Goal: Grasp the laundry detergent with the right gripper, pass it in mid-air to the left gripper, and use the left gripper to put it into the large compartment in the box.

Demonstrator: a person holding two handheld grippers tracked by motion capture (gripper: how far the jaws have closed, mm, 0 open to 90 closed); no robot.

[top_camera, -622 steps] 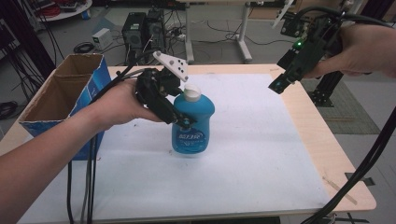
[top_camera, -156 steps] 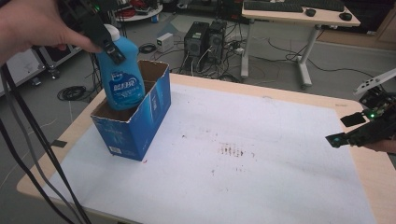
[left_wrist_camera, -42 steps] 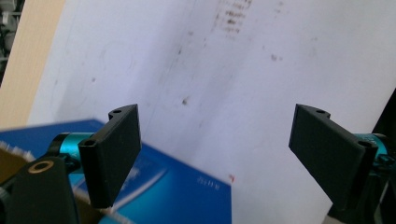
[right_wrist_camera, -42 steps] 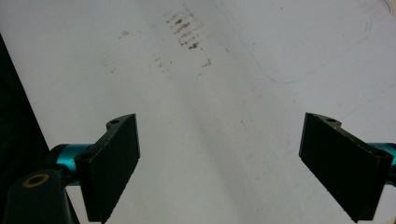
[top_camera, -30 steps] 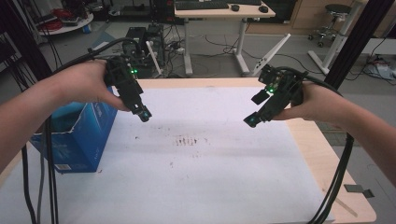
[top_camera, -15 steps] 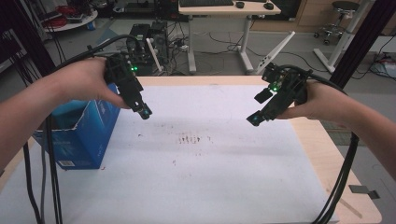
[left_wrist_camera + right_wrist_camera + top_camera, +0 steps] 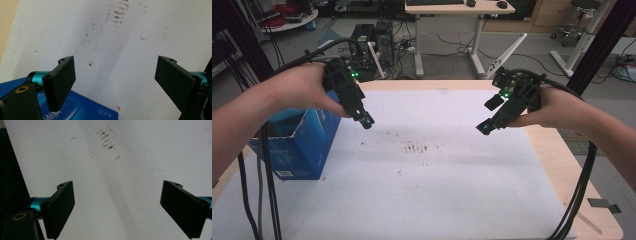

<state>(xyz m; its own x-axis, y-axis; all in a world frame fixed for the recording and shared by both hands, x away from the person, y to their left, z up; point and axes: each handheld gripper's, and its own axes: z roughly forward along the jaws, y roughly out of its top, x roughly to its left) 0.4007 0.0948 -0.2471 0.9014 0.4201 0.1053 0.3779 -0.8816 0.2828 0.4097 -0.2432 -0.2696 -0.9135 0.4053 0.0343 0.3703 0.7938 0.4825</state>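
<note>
Both your grippers hang above the white table cover (image 7: 452, 190), jaws spread wide and holding nothing. The left gripper (image 7: 367, 121) hovers just inboard of the blue cardboard box (image 7: 297, 145), which stands at the table's left edge; in the left gripper view a corner of the box (image 7: 82, 110) lies directly beneath the left-hand finger (image 7: 61, 80). The right gripper (image 7: 484, 129) is well apart from the box, with only bare cover and a patch of brown smudges (image 7: 106, 138) ahead of its fingers (image 7: 61, 205).

Risks, as judged from here: should you lower or swing the left gripper outward, its finger could clip the box's torn rim and push the box toward the table edge. The cables (image 7: 267, 185) trailing past the box could also snag its wall and drag it as you withdraw.
</note>
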